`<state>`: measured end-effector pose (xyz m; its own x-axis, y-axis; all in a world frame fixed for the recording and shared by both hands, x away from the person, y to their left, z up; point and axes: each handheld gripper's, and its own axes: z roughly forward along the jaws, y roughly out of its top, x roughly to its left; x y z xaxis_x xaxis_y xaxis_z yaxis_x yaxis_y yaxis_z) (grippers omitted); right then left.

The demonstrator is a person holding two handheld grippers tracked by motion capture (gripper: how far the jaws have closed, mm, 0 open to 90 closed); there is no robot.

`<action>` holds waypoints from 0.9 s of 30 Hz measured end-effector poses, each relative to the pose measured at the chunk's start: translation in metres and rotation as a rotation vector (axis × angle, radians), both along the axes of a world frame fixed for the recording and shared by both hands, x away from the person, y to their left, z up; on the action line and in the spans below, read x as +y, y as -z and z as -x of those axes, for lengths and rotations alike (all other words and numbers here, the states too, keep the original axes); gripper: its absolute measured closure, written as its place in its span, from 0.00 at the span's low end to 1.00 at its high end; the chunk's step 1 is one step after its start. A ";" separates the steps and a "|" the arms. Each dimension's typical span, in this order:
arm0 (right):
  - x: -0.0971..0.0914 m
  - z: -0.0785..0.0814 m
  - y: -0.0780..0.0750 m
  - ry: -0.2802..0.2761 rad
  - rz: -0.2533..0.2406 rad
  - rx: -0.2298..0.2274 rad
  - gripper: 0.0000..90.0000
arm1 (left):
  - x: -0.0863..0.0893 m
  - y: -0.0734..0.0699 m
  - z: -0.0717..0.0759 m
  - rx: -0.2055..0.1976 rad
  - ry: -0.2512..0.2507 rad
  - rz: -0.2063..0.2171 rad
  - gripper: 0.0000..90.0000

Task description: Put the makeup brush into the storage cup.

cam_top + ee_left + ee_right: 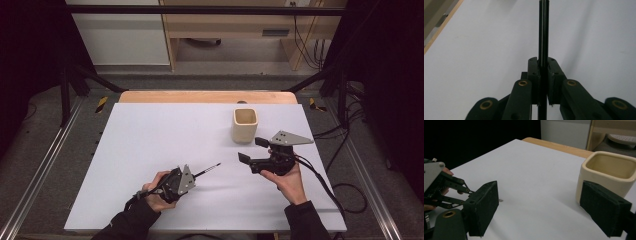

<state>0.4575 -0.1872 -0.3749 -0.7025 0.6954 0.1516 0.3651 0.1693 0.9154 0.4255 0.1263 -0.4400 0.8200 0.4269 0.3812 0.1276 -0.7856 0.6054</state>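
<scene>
A cream square ceramic cup [245, 125] stands upright on the white tabletop [150, 135], near its far edge and toward the right edge. The right gripper [252, 150] sits just in front of the cup, close to the right edge, with the cup beside one of its spread jaws and apart from it. The left gripper [192, 176] is nearer the front edge, left of the middle. A thin black pen-like rod [207, 171] sticks out from its closed jaws toward the cup, well apart from it.

Grey floor [45, 150], wooden shelving [235, 30], black frame [200, 10], dim surroundings.
</scene>
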 end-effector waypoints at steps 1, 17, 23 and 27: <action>0.000 0.000 0.001 0.002 -0.005 0.001 0.17 | 0.000 0.000 0.000 0.000 -0.013 0.012 0.92; 0.010 0.001 0.010 0.007 -0.114 0.000 0.16 | 0.012 -0.008 -0.008 0.055 -0.177 0.228 0.92; 0.018 -0.001 0.016 0.005 -0.148 0.021 0.16 | 0.016 -0.011 -0.010 0.058 -0.239 0.279 0.92; 0.024 -0.001 0.017 -0.005 -0.163 0.029 0.16 | 0.020 -0.014 -0.012 0.063 -0.276 0.316 0.92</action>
